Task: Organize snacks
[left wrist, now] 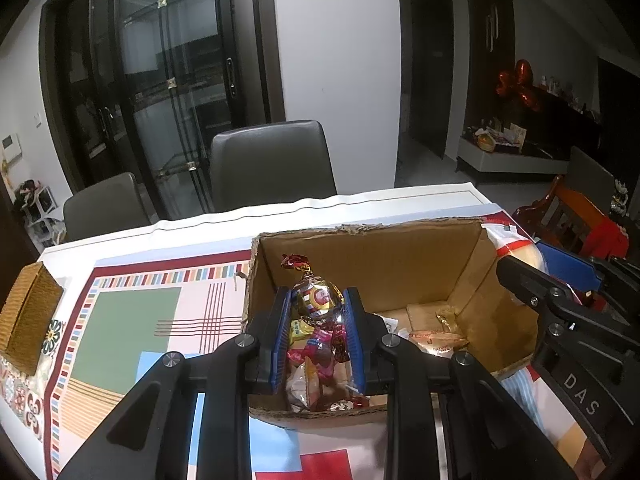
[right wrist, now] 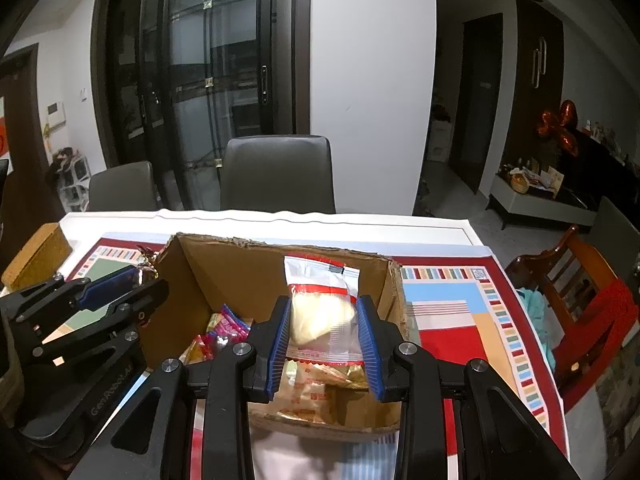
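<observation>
An open cardboard box stands on the patterned tablecloth with several wrapped snacks lying inside. My left gripper is shut on a foil-wrapped candy with twisted red and gold ends, held over the box's left part. My right gripper is shut on a clear packet with a pale bun and a red stripe, held over the box's right part. Each gripper shows in the other's view: the right gripper at the box's right wall, the left gripper at its left wall.
A woven brown box sits at the table's left edge. Two grey chairs stand behind the table, a wooden chair with red cloth at its right. Glass doors and a white wall lie beyond.
</observation>
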Demonstrator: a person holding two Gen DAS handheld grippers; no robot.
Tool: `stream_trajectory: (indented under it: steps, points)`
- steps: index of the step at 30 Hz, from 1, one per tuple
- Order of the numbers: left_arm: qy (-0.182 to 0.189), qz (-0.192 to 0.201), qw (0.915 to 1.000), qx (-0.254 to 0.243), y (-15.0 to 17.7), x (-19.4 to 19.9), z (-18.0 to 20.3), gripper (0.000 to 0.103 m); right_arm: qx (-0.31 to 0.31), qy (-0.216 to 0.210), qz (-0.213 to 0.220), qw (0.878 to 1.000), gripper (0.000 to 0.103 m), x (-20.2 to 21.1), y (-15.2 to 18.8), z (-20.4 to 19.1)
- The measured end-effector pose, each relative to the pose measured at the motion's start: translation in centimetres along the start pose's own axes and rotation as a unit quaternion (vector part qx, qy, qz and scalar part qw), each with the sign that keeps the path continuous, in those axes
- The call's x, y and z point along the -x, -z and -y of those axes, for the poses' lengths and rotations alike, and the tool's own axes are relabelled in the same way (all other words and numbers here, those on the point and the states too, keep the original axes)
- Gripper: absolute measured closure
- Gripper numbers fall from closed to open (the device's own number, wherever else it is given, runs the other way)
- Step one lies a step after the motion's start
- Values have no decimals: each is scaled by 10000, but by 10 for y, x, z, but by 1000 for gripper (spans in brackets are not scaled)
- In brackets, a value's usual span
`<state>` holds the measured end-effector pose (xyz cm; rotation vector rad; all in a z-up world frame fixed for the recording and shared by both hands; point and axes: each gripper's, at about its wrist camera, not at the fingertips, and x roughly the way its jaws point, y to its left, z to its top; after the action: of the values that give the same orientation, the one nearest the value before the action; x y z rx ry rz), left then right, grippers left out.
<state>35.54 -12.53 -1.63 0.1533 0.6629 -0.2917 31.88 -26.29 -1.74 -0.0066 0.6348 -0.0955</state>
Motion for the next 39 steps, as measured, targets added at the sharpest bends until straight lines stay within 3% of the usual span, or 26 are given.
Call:
stream_trajectory:
  steps: [4, 8, 13, 39]
  points:
    - [-64, 37, 10000, -7, 0, 2, -1, 66, 52, 66, 12, 10000, 64, 0, 0, -1]
    - [-106, 70, 9999, 21, -1, 5, -1, 50, 39, 104, 24, 9999, 42, 1, 0, 1]
    - [-224, 130, 9997, 8, -1, 9, -3, 36, -2, 223, 91, 9997, 31, 5, 0, 3]
    - [-361, 255, 9990, 15, 15, 46, -3, 13, -190, 362, 267, 9988, 24, 46, 14, 12]
